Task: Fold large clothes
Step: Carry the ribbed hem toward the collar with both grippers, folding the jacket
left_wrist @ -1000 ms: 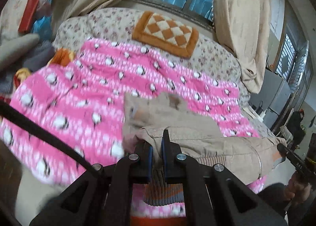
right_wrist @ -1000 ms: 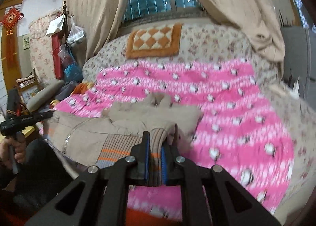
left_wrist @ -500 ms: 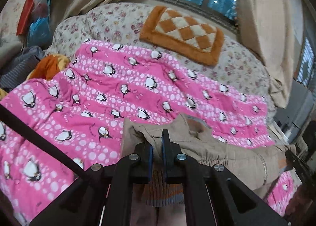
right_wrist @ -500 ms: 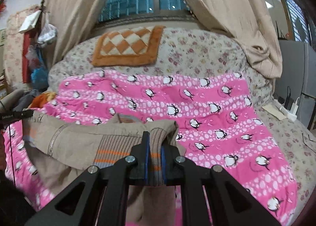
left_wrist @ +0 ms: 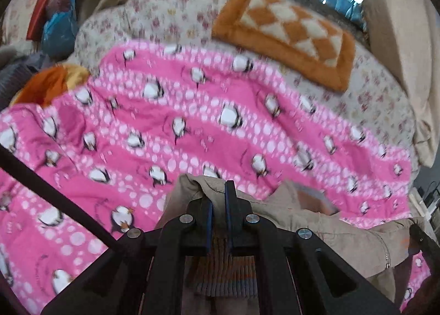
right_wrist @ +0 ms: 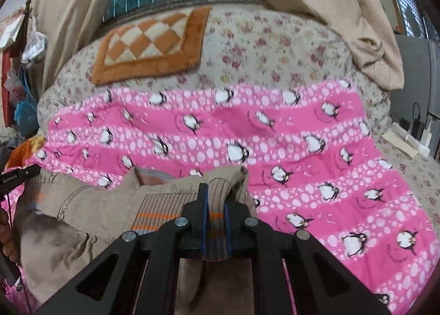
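Note:
A tan jacket (left_wrist: 343, 235) with a zip and a striped ribbed hem is held up between both grippers, above a pink penguin-print blanket (left_wrist: 192, 122) on the bed. My left gripper (left_wrist: 217, 199) is shut on the jacket's edge near the ribbed hem. My right gripper (right_wrist: 215, 199) is shut on the ribbed hem of the jacket (right_wrist: 90, 213) at its other end. The jacket hangs in front of the bed; its lower part is hidden behind the gripper bodies.
An orange checked cushion (left_wrist: 286, 37) lies on the floral bedcover (right_wrist: 275, 48) at the back, under a window with beige curtains (right_wrist: 330, 4). Clutter and bags (left_wrist: 57, 29) stand left of the bed. A power strip (right_wrist: 409, 136) lies at the right.
Both grippers have risen and moved forward toward the bed, carrying the jacket. The blanket now fills more of both views. Both stay shut on the jacket.

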### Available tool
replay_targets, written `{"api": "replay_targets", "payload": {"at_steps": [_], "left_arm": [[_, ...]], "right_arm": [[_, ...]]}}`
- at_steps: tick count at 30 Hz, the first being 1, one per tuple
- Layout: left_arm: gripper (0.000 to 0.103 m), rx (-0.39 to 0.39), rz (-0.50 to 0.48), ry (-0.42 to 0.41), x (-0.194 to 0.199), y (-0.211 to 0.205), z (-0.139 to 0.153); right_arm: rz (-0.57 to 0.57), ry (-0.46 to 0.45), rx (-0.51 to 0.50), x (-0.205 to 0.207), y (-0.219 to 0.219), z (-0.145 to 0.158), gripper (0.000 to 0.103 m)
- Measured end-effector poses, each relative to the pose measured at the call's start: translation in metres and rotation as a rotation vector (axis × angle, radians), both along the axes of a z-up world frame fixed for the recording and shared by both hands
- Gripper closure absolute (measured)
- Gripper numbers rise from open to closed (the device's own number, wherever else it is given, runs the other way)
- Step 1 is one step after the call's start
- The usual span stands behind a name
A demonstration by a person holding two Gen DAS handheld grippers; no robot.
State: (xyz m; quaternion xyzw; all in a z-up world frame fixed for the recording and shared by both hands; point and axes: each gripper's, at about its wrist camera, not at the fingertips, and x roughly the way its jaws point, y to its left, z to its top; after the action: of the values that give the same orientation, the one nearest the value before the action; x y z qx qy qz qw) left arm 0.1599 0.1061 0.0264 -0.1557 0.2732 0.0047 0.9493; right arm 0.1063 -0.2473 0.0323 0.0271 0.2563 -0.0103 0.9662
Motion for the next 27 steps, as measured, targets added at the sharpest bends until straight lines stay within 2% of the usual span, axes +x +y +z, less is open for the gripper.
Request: {"api": "replay_targets", "payload": {"at_steps": [5, 9, 11, 15, 20, 24, 27], "left_arm": [[0.103, 0.026, -0.025, 0.05, 0.028, -0.007, -0.017], [0.103, 0.121, -0.058, 0.075, 0.037, -0.019, -0.027], [0.103, 0.139, -0.058, 0.104, 0.038, -0.02, -0.035], [0.103, 0.119, -0.044, 0.184, 0.045, -0.014, -0.051], [0.103, 0.023, -0.051, 0.287, 0.052, 0.0, -0.074], [0.103, 0.011, -0.058, 0.309, 0.052, -0.001, -0.077], [0.101, 0.008, -0.061, 0.335, 0.051, 0.0, -0.076]], "right_arm": [[-0.031, 0.077, -0.003, 0.019, -0.006, -0.024, 0.094], [-0.061, 0.131, 0.007, 0.028, -0.012, -0.038, 0.093], [-0.074, 0.175, 0.005, 0.033, -0.011, -0.048, 0.093], [-0.073, 0.212, -0.006, 0.038, -0.006, -0.06, 0.093], [-0.045, 0.249, 0.018, 0.043, -0.005, -0.072, 0.092], [-0.023, 0.282, 0.069, 0.046, -0.008, -0.081, 0.089], [-0.007, 0.292, 0.177, 0.044, -0.017, -0.077, 0.079]]}}
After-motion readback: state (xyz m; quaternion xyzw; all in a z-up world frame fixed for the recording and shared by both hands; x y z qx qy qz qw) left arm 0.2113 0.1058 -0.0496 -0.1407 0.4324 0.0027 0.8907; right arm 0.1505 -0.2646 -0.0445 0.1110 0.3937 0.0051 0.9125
